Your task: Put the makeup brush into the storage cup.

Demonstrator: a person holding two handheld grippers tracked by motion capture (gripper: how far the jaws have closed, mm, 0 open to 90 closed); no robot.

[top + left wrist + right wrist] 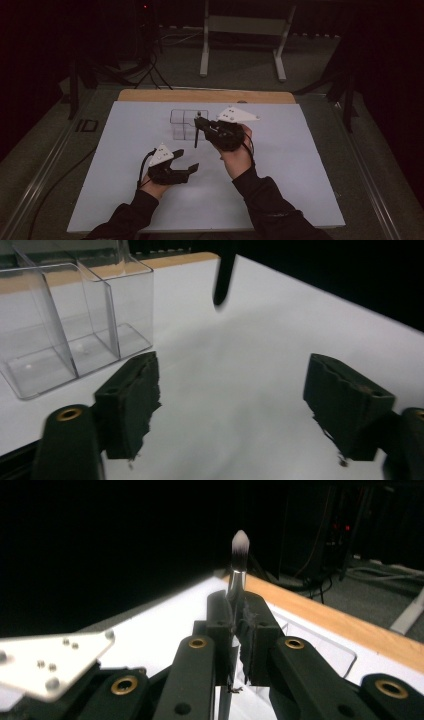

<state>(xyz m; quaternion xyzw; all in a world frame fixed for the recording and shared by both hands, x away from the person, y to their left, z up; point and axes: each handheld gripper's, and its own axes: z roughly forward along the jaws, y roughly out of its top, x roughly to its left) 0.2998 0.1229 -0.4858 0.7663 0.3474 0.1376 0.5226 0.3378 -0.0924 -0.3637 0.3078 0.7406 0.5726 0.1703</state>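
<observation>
One slim, soft-tipped brush [240,560] between black jaws

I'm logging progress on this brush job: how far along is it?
Done: the right gripper is shut on the makeup brush, lifted off the table, bristles up. In hand: it holds the brush beside the clear organizer. The left gripper is open, jaws just widened, nothing between them. Left: the brush isn't yet in a compartment.

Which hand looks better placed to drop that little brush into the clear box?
The right. The right gripper is already clamped on the makeup brush, held upright right beside the clear compartment box. The left gripper sits open, holding nothing, nearer the person.
</observation>
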